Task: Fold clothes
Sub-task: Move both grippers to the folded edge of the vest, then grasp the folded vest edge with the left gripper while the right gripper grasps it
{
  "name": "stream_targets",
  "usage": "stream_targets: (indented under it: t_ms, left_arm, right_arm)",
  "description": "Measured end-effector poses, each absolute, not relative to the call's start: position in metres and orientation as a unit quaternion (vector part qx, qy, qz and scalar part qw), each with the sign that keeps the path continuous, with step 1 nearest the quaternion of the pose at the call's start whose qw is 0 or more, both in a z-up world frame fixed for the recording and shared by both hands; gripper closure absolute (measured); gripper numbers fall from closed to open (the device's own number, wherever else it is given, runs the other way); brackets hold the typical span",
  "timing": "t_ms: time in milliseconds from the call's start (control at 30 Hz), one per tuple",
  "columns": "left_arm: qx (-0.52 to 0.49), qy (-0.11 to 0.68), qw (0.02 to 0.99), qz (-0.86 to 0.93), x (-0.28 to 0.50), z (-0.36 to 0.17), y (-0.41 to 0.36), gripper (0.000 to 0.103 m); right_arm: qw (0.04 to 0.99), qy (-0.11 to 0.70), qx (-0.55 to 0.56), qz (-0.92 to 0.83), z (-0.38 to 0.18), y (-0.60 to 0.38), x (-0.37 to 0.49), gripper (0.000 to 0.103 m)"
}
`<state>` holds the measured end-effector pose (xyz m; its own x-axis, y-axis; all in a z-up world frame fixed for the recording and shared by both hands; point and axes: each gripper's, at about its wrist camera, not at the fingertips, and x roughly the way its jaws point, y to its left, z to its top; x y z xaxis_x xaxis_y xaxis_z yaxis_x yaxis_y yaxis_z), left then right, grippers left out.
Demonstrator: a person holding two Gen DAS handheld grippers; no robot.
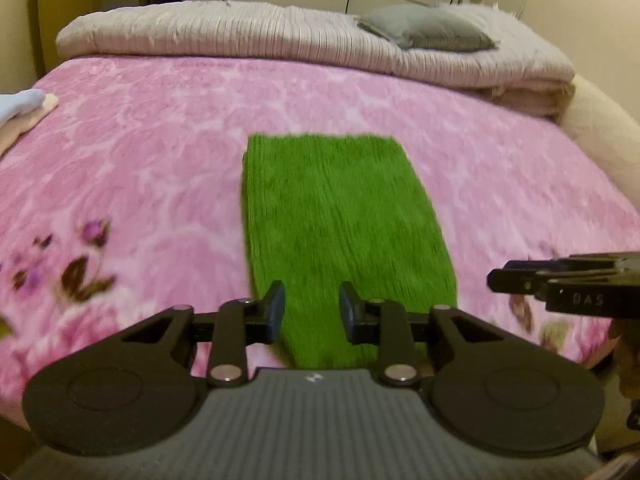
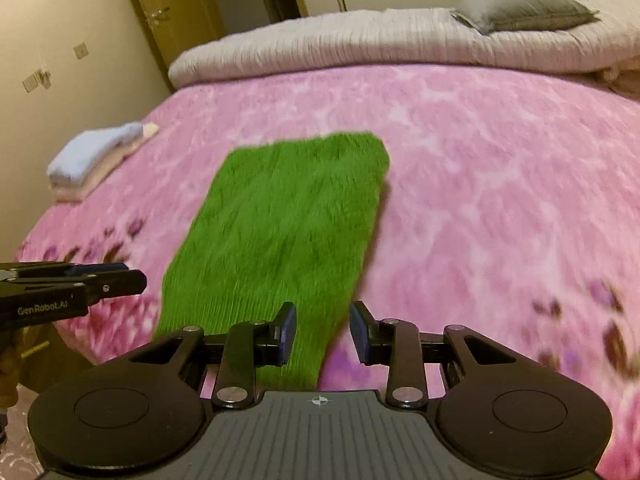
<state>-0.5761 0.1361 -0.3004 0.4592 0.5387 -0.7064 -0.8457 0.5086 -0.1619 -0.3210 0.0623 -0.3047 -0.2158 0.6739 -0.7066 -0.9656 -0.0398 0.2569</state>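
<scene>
Both tools [image 1: 311,312] [image 2: 322,333] open nr green cloth [image 1: 340,220]; folded stack [image 2: 90,164] beyond.

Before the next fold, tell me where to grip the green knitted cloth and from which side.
Grip the green knitted cloth at its two near corners, coming from the near bed edge. It lies flat as a long strip running away over the pink floral blanket, and both the left gripper and right gripper are open at that end.

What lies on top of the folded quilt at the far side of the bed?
A grey pillow rests on the folded quilt, toward its right end. Whatever is beneath the pillow stays hidden.
</scene>
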Motion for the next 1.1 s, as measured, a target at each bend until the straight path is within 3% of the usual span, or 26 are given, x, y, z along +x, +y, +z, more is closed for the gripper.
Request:
stream_targets:
  t_ms: [267, 500, 667, 833, 1100]
  left_arm:
    - [-0.25, 0.31, 0.816, 0.419, -0.547, -0.333, 0.201, 0.087]
    - [-0.243, 0.333, 0.808, 0.422, -0.528, -0.369, 0.241, 0.085]
    - [-0.253, 0.293, 0.819, 0.423, -0.543, -0.345, 0.258, 0.091]
    - [-0.228, 0.277, 0.835, 0.418, -0.534, -0.344, 0.291, 0.091]
    - [-0.25, 0.297, 0.826, 0.409, -0.519, -0.377, 0.333, 0.098]
  right_arm:
    - [0.594, 0.332, -0.196, 0.706, -0.317, 0.142, -0.32, 0.07]
    - [0.582, 0.316, -0.211, 0.719, -0.365, 0.175, -0.326, 0.07]
    - [0.556, 0.335, -0.209, 0.731, -0.344, 0.185, -0.313, 0.07]
    - [0.591, 0.301, -0.171, 0.728, -0.327, 0.208, -0.287, 0.07]
    - [0.589, 0.344, -0.174, 0.71, -0.382, 0.257, -0.269, 0.07]
